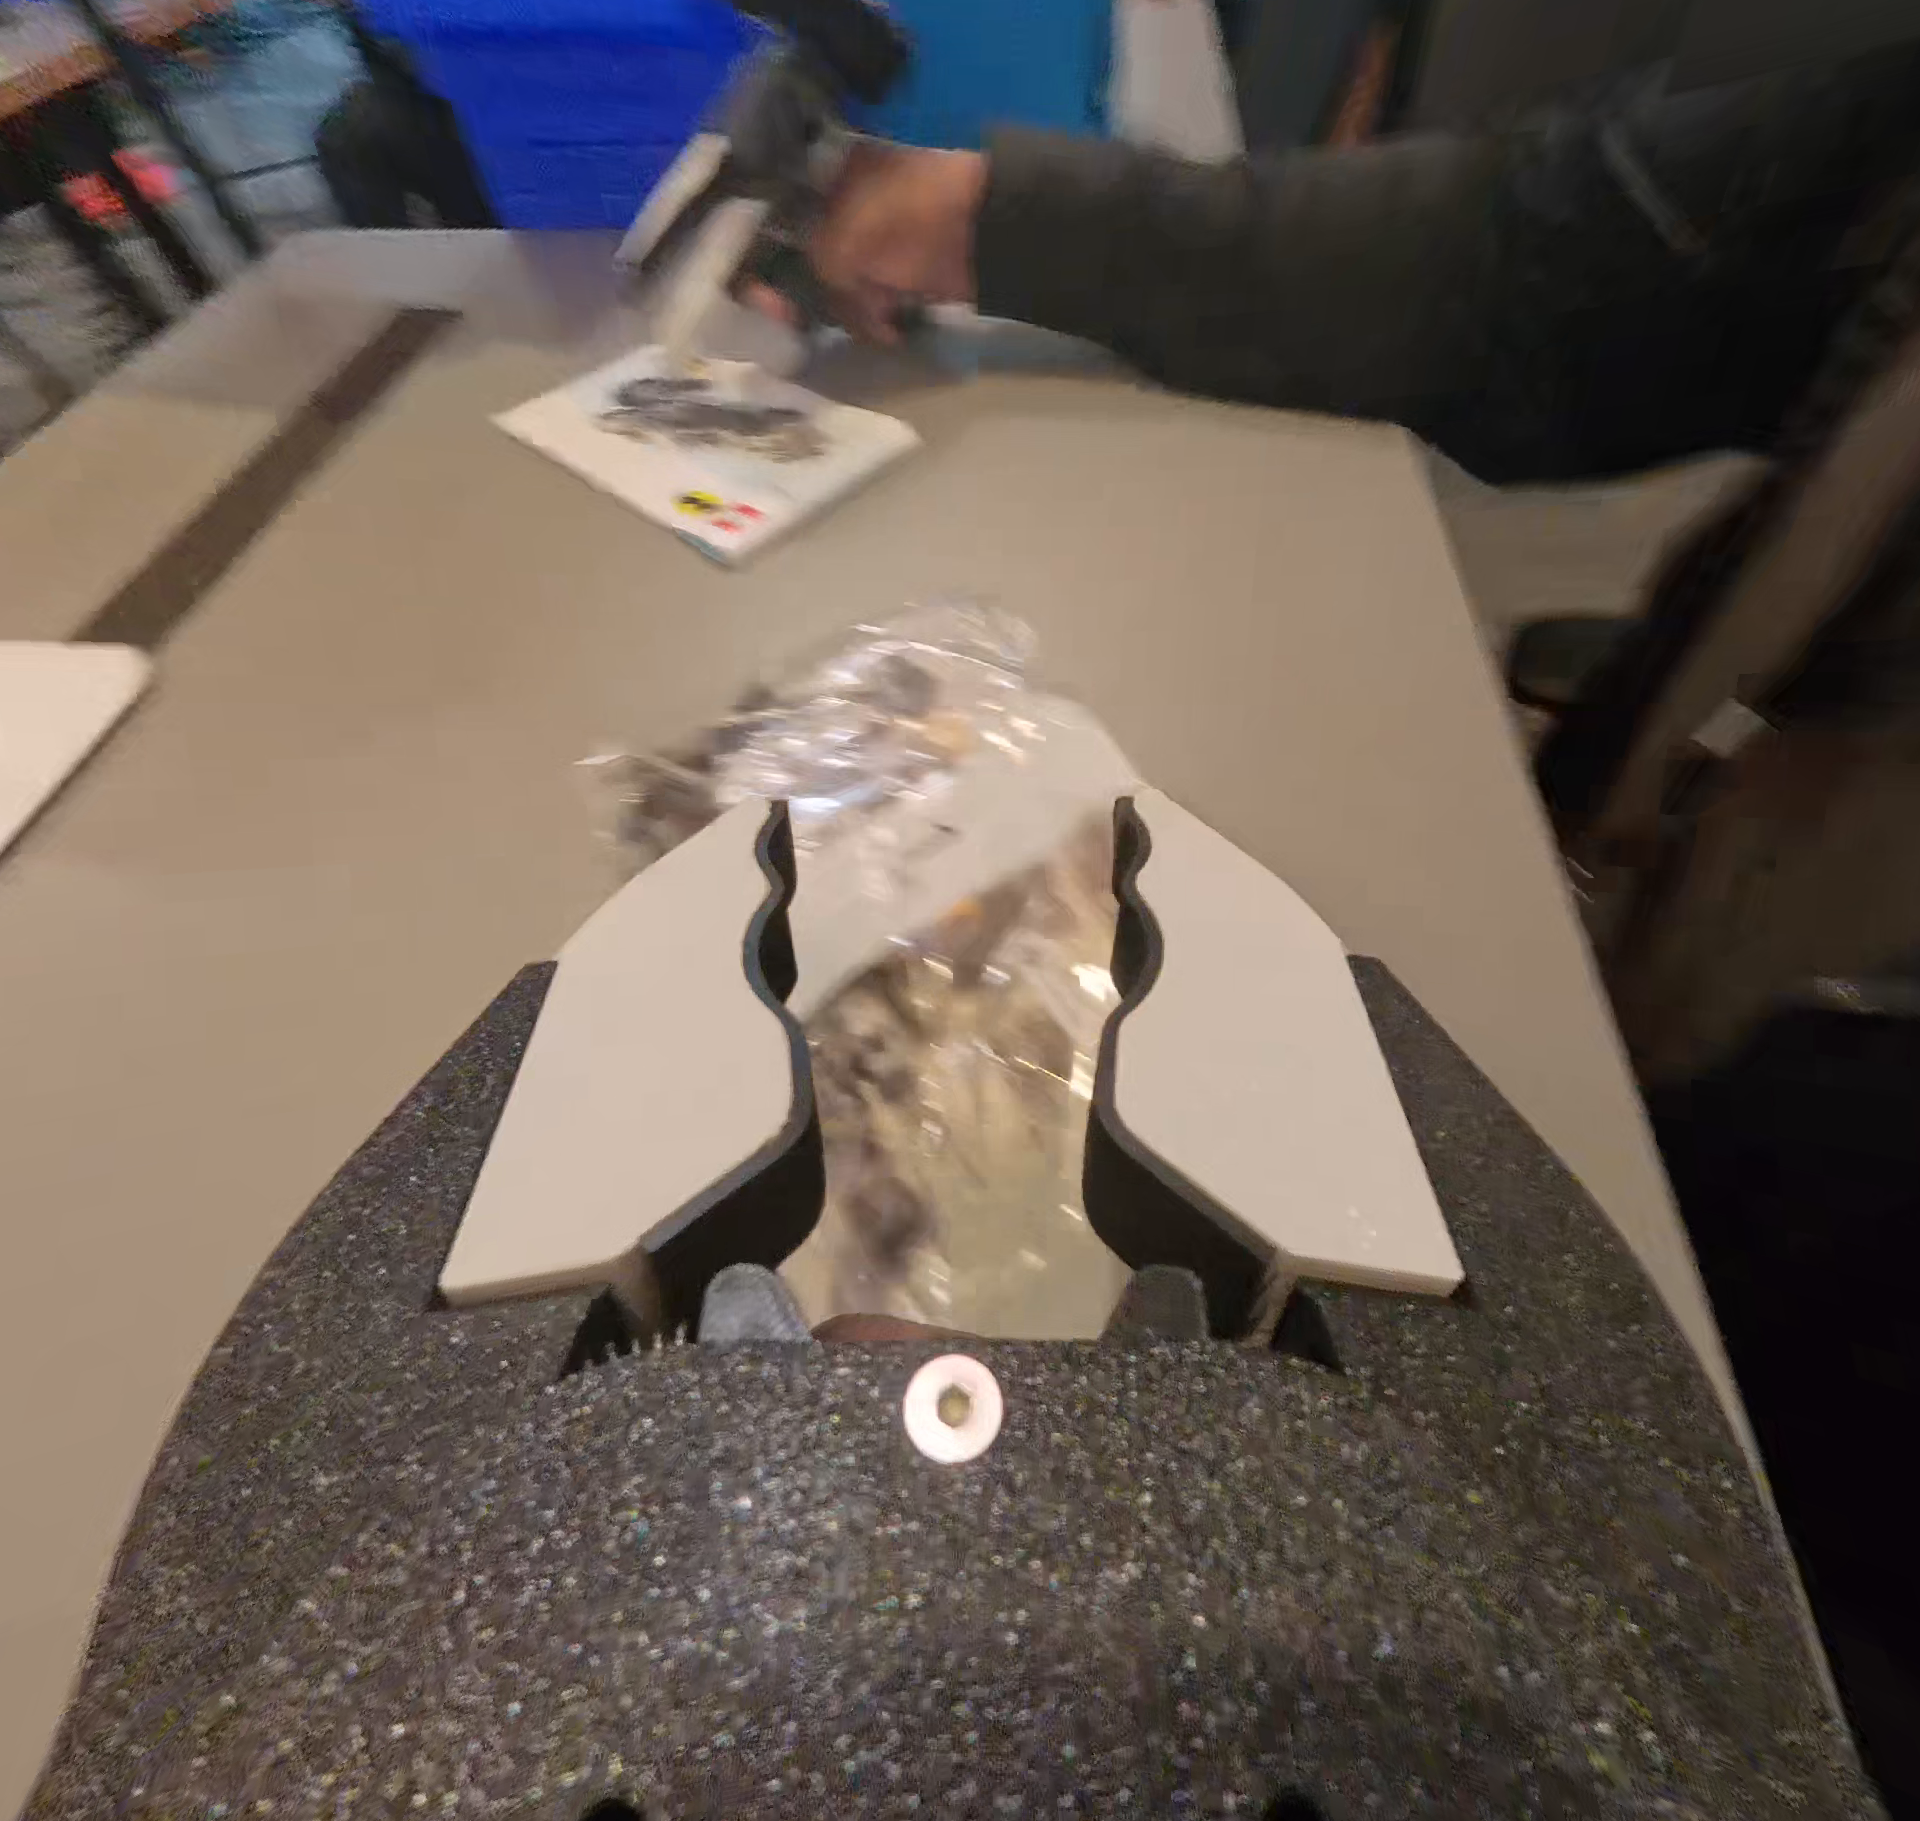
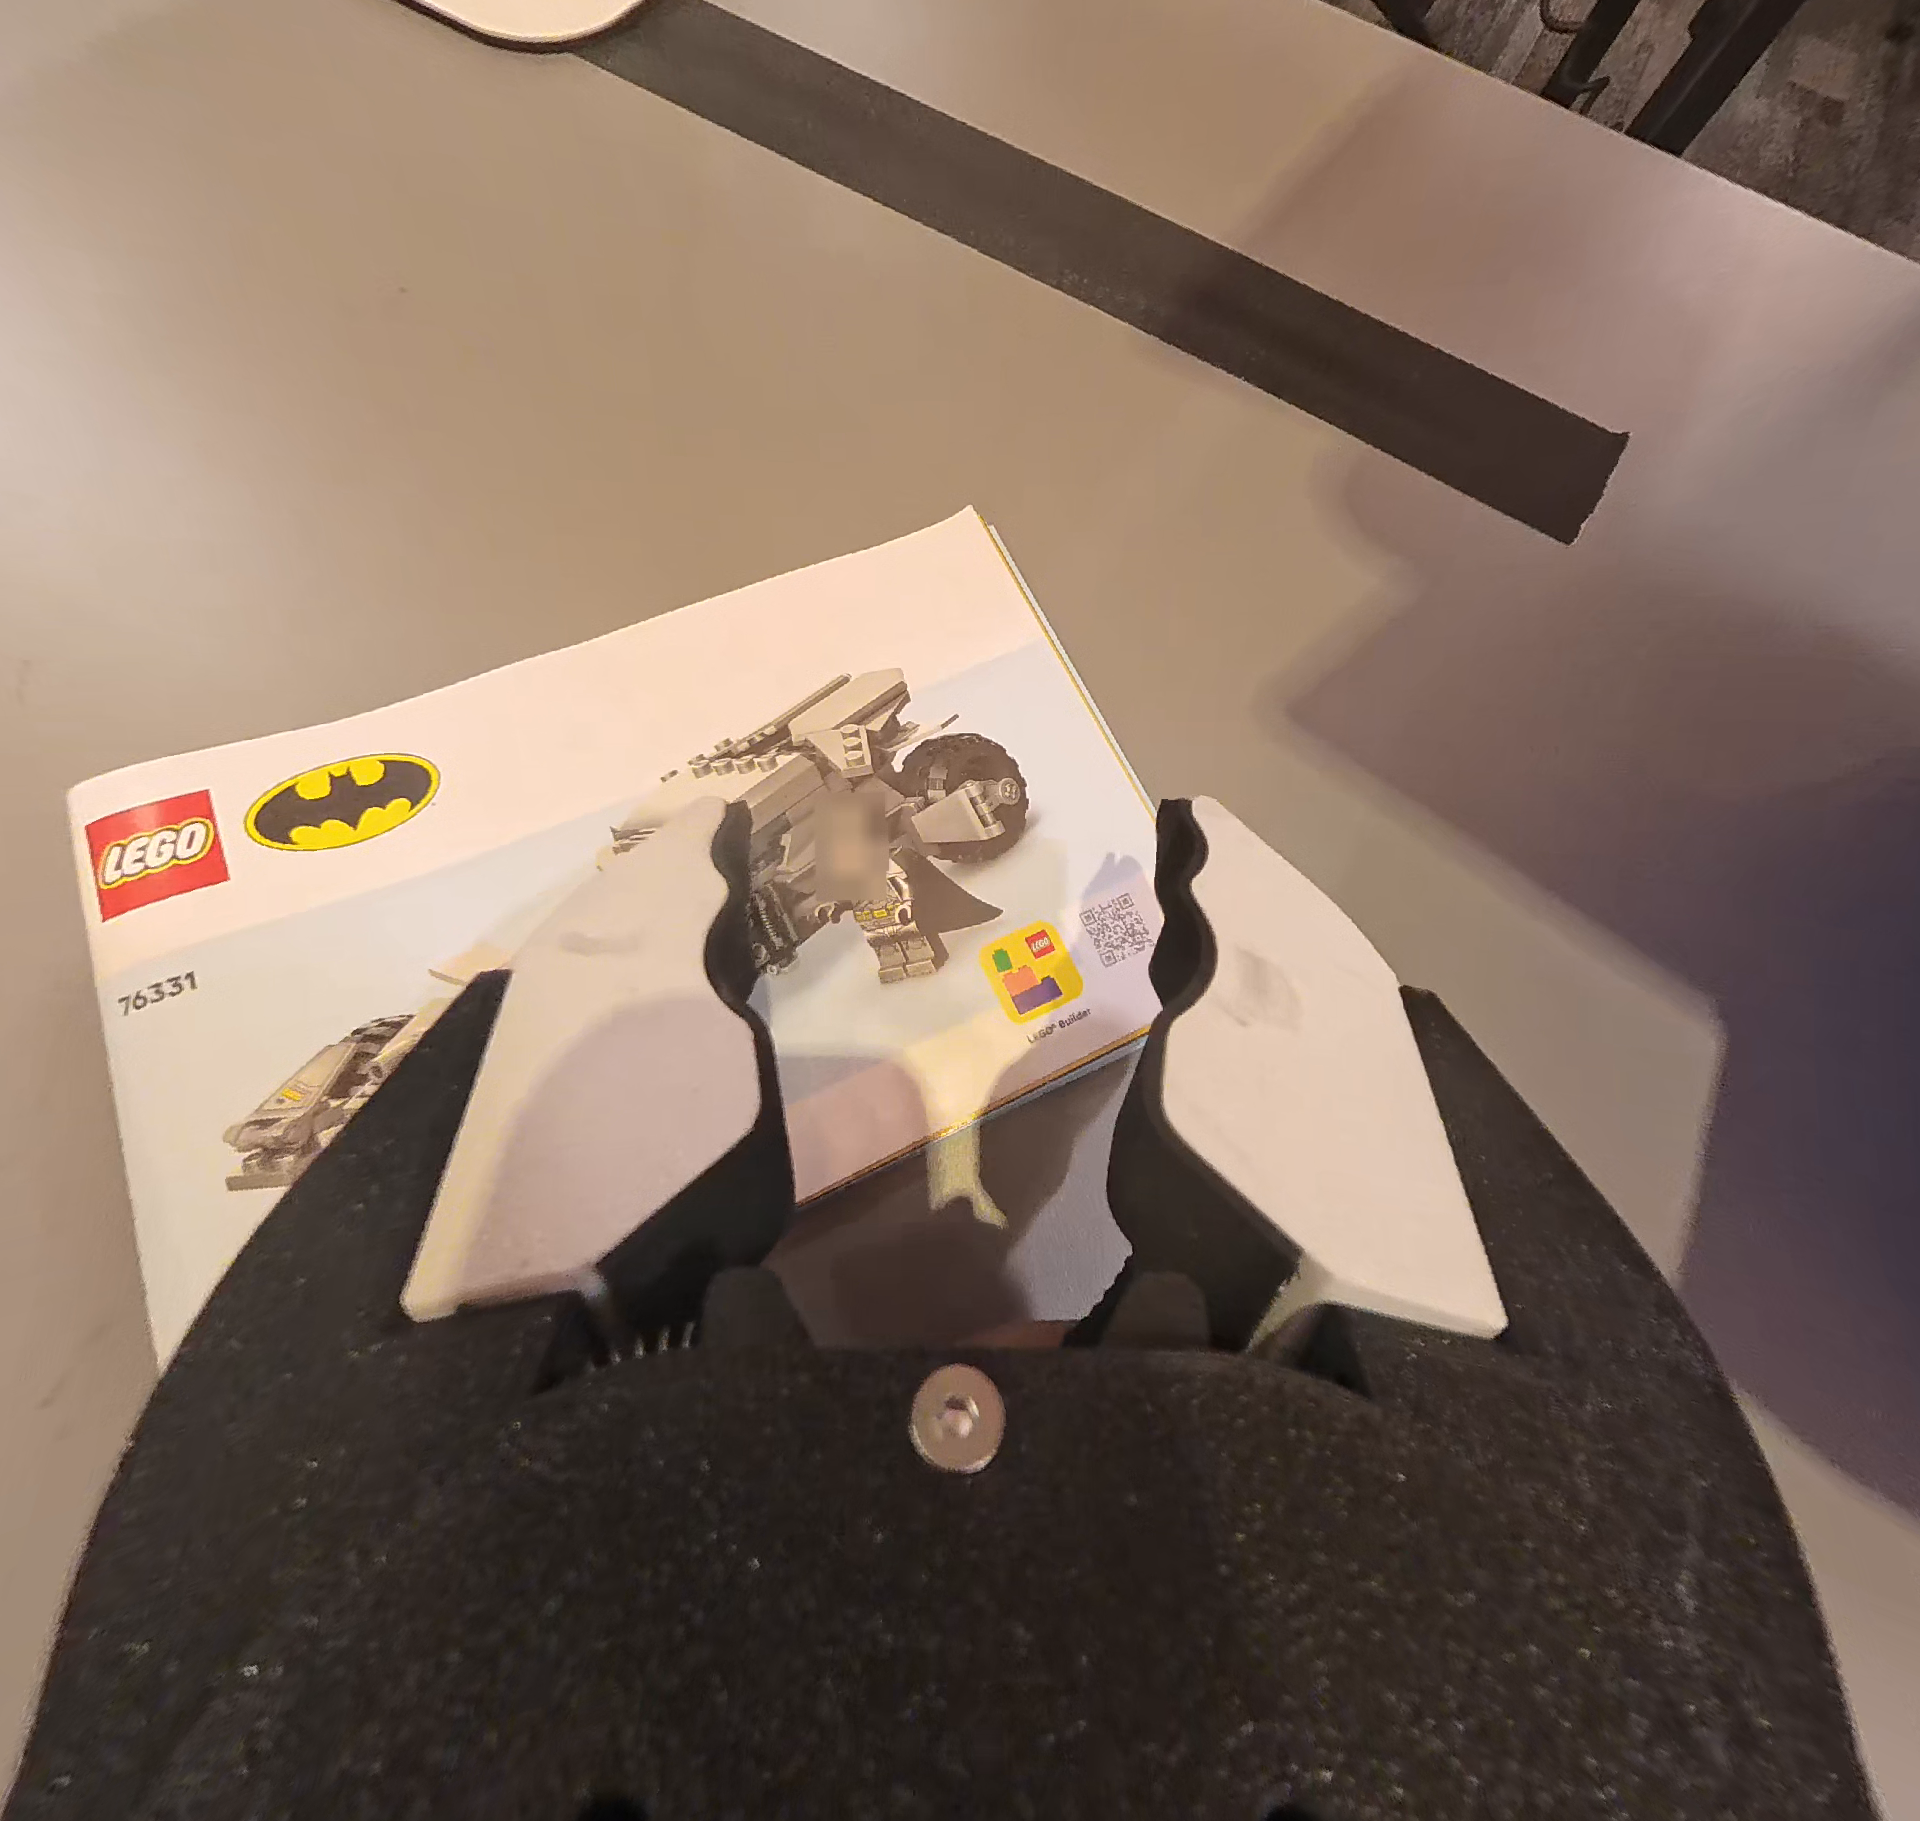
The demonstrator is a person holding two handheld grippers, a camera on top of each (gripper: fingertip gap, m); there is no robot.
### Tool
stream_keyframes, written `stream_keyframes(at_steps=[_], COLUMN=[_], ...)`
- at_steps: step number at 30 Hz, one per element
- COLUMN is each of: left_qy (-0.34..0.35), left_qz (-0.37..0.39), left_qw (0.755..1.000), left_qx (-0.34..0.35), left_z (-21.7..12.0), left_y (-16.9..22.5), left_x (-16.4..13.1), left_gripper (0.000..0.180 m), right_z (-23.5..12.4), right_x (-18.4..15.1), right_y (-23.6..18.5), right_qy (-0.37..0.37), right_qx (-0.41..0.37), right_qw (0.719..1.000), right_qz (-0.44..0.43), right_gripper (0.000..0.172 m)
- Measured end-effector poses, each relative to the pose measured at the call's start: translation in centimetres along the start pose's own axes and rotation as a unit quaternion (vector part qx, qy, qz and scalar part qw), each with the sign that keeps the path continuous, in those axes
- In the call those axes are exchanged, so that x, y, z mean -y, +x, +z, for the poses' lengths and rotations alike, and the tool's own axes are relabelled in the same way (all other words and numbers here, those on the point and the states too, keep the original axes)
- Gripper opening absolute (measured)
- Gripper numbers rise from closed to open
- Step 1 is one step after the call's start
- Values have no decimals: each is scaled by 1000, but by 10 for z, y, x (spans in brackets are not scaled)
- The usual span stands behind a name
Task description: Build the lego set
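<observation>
Left claw (image 1: pixel 951 815): seen spread apart with nothing gripped; a clear plastic bag of small parts (image 1: pixel 883 722) lies on the tabletop (image 1: pixel 1195 566) straight ahead of the fingertips, blurred, contact not discernible.
Right claw (image 2: pixel 951 826): held wide open and empty above a printed booklet (image 2: pixel 582 732).
Booklet: lies flat, beyond the bag, its near right corner framed between the right fingers.
Nearer claw: left to bag, right to booklet.

White booklet (image 2: pixel 582 722) with yellow-black emblem, clear bag (image 1: pixel 894 722), grey table (image 1: pixel 312 888)
</observation>
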State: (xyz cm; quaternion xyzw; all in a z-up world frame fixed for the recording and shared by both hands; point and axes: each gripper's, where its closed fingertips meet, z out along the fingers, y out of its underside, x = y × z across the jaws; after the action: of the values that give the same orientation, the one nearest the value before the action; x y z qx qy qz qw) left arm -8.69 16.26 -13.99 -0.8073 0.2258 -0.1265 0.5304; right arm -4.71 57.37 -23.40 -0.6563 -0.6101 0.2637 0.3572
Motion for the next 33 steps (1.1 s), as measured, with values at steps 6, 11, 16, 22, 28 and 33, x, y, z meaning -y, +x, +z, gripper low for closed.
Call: stream_keyframes(at_steps=[6, 11, 16, 22, 28, 33], left_qy=[-94, -132, -117, -132, -116, -60], left_qz=[-138, -192, -184, -130, -129, -179], left_qw=[984, 972, 974, 972, 967, 973], left_qx=[67, -25, -64, -141, -187, -129], left_z=[70, 101, 98, 99, 97, 90], left_y=[-109, -102, -81, -39, -16, -52], left_x=[-39, -72, -66, -65, -57, -48], left_gripper=[61, 61, 48, 47, 55, 57], right_z=[0, -13, -43, -56, -24, 7], right_x=[0, -6, -49, -74, -45, -12], right_y=[-1, -4, -20, -24, -66, -120], right_qy=[-1, 2, -84, -131, -142, -142], right_qx=[-6, 27, 68, 37, 79, 124], right_qw=[1000, 999, 991, 990, 986, 976], right_qz=[-6, 43, 79, 36, -29, -108], right_gripper=[75, 77, 75, 75, 77, 77])
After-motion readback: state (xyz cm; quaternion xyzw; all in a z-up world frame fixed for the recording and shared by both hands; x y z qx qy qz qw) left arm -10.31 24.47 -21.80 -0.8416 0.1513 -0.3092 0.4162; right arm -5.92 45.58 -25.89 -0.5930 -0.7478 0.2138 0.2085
